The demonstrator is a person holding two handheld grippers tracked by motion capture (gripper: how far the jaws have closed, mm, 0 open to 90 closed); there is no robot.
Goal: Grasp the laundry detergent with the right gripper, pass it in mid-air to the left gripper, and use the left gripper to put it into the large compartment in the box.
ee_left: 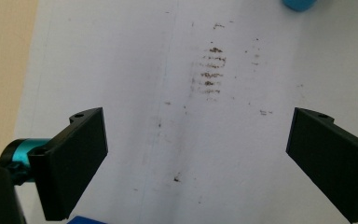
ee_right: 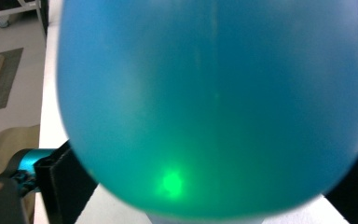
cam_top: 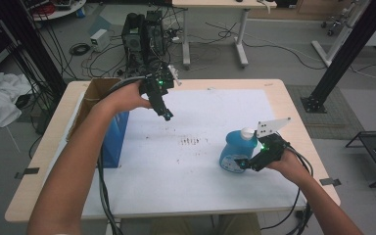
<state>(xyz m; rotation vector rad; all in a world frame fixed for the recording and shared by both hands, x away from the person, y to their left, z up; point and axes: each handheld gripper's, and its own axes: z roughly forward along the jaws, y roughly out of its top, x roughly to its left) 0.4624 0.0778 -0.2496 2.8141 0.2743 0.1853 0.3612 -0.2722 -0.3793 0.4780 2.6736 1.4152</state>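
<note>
**Bottle gripped, stain ahead**

My right gripper has its fingers on either side of the blue bottle, low on its round belly, and they press against it as far as I can judge. I hold it there because the wide lower part gives the flat pads the most to bear on, and the white cap stays up and free above my fingers. In the right gripper view the bottle sits between the two fingers so close that its blue body hides nearly everything beyond it. The bottle stands upright on the white sheet that covers the surface.

My left gripper hovers over the sheet with its fingers spread wide and nothing between them. I keep it tilted down toward the brown smears, which lie ahead of those fingers, between them and the bottle. Through the left gripper view the smears show as short dark streaks with scattered specks around them. That hand waits open, I think, so it can take hold of whatever the cleaning calls for next.

Behind my left fingers a blue box stands at the sheet's edge.
</note>
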